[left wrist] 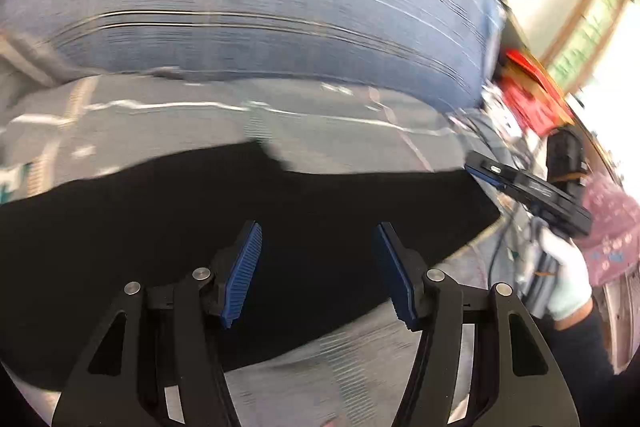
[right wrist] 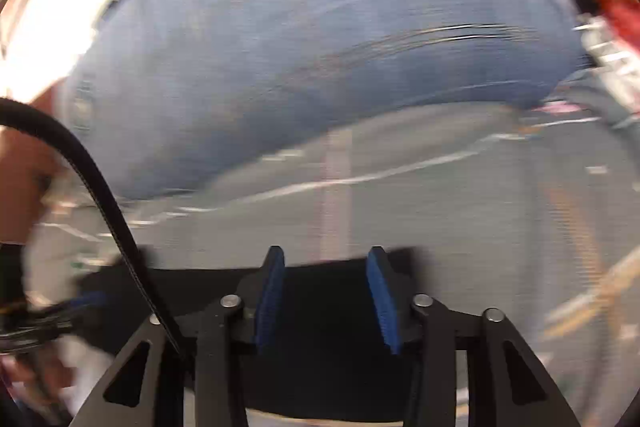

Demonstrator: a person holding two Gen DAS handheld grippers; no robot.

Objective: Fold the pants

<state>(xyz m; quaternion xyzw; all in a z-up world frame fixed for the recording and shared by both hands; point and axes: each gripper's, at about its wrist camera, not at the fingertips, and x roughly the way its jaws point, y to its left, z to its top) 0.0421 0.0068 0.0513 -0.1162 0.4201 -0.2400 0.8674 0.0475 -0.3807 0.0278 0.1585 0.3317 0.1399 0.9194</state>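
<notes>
Black pants (left wrist: 200,219) lie flat on a grey patterned surface (left wrist: 320,131), folded into a dark band. My left gripper (left wrist: 318,231) hovers over them, jaws open and empty, blue pads (left wrist: 244,267) apart. In the right wrist view the pants (right wrist: 328,307) lie right under my right gripper (right wrist: 326,255), which is open and empty, its blue pads (right wrist: 382,299) apart. The right gripper also shows in the left wrist view (left wrist: 520,187), held by a white-gloved hand (left wrist: 564,279) at the pants' right end. Both views are motion-blurred.
A large blue denim cloth (left wrist: 260,7) lies beyond the pants, also in the right wrist view (right wrist: 320,47). Red items (left wrist: 528,95) and clutter sit at the far right. A black cable (right wrist: 92,179) crosses the right wrist view at left.
</notes>
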